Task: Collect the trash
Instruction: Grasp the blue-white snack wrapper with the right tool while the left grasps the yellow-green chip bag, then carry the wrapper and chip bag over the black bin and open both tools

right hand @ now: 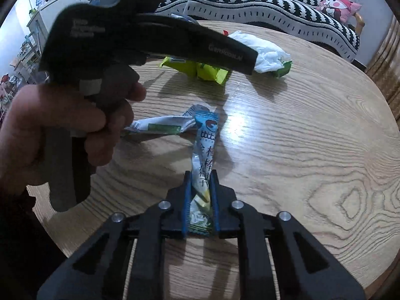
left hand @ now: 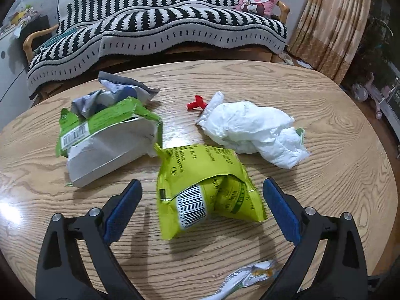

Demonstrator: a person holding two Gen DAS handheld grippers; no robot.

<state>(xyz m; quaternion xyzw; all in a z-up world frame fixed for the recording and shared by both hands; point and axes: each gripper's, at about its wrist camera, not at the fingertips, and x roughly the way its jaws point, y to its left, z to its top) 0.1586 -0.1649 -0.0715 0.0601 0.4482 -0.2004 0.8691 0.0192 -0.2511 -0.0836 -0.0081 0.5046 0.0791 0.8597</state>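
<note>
The right hand-held gripper [right hand: 201,175] is clamped on a thin blue-and-white wrapper [right hand: 203,155] whose far end trails on the wooden tabletop [right hand: 312,150]. The left hand-held gripper [left hand: 202,187] stands wide apart around a crumpled yellow-green snack bag [left hand: 207,187], pads clear of it. Beyond lie a green-and-silver packet [left hand: 105,140] and a wad of white tissue [left hand: 252,132].

Behind the oval wooden table [left hand: 325,115], a sofa [left hand: 160,25] under a black-and-white striped throw, pink cushion [left hand: 260,1], beige curtain [left hand: 332,22] at right.
</note>
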